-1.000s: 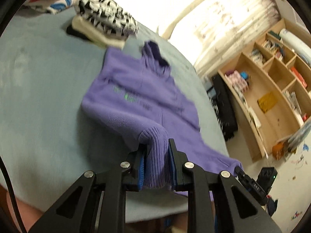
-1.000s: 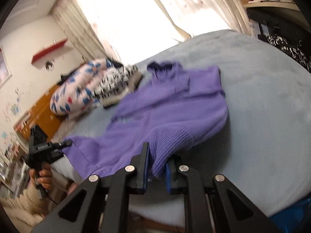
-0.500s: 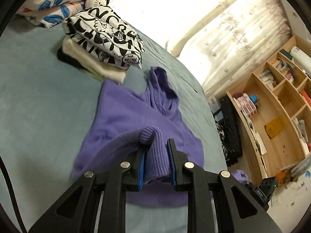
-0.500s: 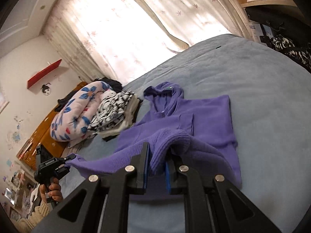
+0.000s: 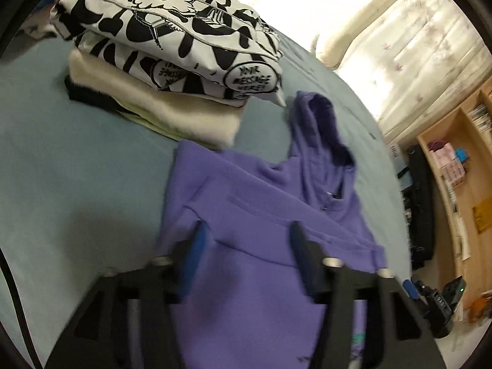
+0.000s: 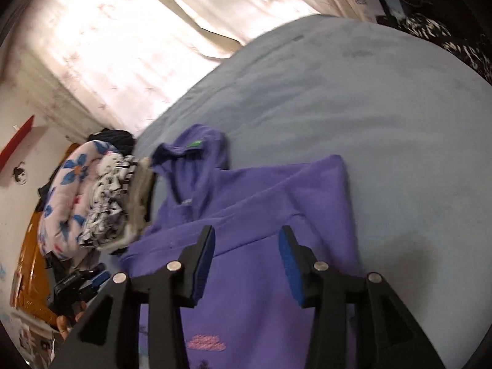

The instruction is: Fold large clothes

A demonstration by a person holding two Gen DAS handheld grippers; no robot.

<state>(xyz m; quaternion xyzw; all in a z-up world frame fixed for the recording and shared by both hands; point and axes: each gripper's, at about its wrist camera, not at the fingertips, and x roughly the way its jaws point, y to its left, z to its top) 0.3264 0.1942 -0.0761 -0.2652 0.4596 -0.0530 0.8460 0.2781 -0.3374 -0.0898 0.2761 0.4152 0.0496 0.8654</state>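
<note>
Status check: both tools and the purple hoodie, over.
Left tool open, right tool open, nothing held. Purple hoodie lies folded over on the bed, hood toward curtains. Stack of folded clothes sits beside hoodie's shoulder, close.

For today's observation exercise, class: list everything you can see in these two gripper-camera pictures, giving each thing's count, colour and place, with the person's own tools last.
Hoodie: one, purple, lying on the bed, bottom part folded up over the body, hood toward the window.
Bed cover: one, grey-blue, under everything.
Folded clothes stack: one pile, black-and-white print on cream and black layers, beside the hoodie's shoulder.
Floral quilt: one, pink with blue flowers, behind the stack.
Curtains: pale, at the window.
Shelf unit: one, wooden, beside the bed.
Left gripper: black, blue pads, open above the hoodie.
Right gripper: black, blue pads, open above the hoodie.
</note>
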